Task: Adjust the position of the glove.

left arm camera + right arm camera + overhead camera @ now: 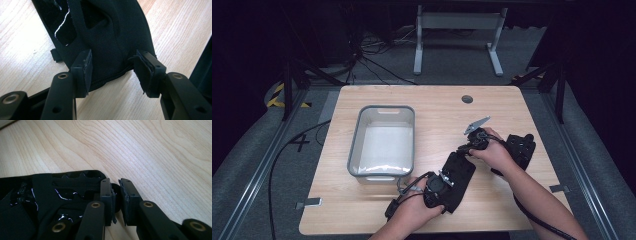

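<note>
Left gripper [113, 72]: jaws spread, straddling the near hem of a black glove [110, 37]; the fabric lies between the pads [87, 70] without being pressed.
Right gripper [117, 195]: jaws nearly together, pinching a small black tab at the glove's [62, 192] far edge; the grip looks firm, though the tab is partly hidden behind the pads [124, 195].
Glove, position: flat on the wooden table [442, 107], stretched between the two grippers, left gripper [435, 187] at its near end, right gripper [476, 139] at its far end.
Glove, surface: matte black with glossy patches ahead of the left jaws.
Second black item [521, 147]: just beyond the right hand [497, 152], probably a matching glove; too dark to confirm.
Grey bin [383, 142]: to the left of both grippers, just beside the left one, apart from the glove.
Left hand [417, 212]: behind the left gripper, at the table's near edge.
</note>
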